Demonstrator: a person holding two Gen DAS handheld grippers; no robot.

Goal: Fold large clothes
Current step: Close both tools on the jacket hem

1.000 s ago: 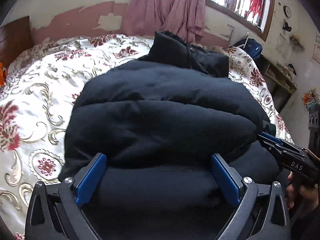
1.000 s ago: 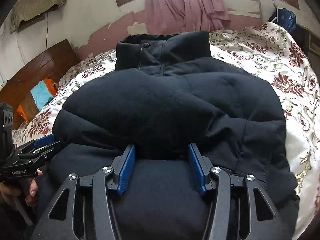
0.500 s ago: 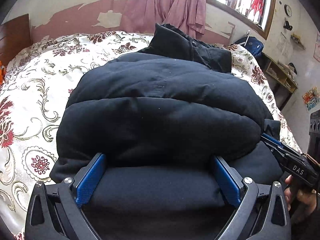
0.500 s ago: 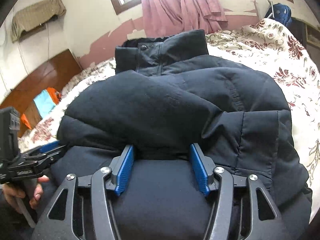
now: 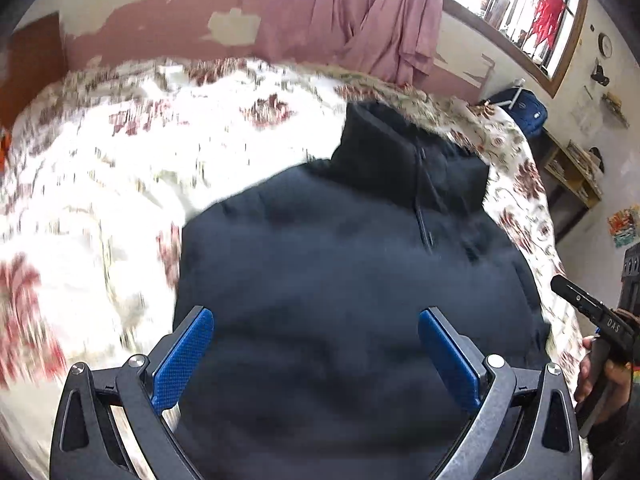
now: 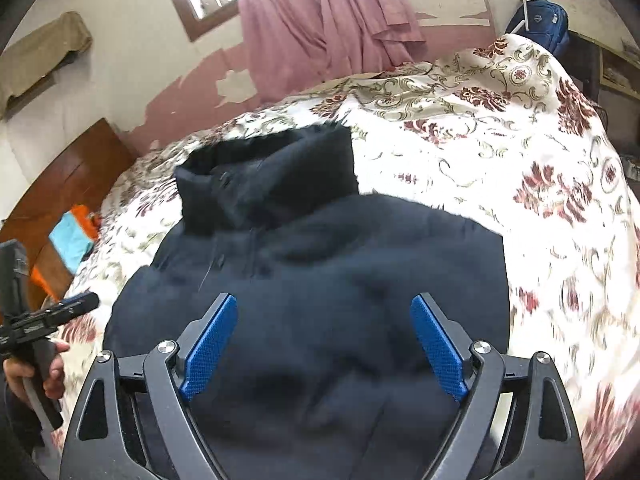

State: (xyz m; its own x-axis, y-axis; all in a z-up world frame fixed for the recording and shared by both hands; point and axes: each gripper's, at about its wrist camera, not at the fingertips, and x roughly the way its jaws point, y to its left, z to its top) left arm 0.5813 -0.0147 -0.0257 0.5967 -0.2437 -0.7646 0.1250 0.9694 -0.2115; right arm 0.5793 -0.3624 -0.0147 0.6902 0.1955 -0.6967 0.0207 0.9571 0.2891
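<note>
Folding black puffer jacket point(image 5: 352, 288) on floral bedspread point(image 5: 120, 184); bundle lying mid-bed, collar point(image 6: 268, 176) standing up at far end. Judging step: checking/squaring the fold. Doing it well: pressing trapped air out of the padding before letting go, keeping both side edges aligned, flattening collar last so the stack isn't springing open.

Left gripper point(image 5: 316, 356) hovering over near edge, blue fingers point(image 5: 182, 356) spread wide, gripping nothing; contact with fabric unclear, frame blurred. Right gripper point(image 6: 324, 350) likewise: fingers point(image 6: 438, 354) wide apart, nothing between them, hanging above jacket point(image 6: 320, 280). Both views motion-smeared, so exact height above cloth not readable.
</note>
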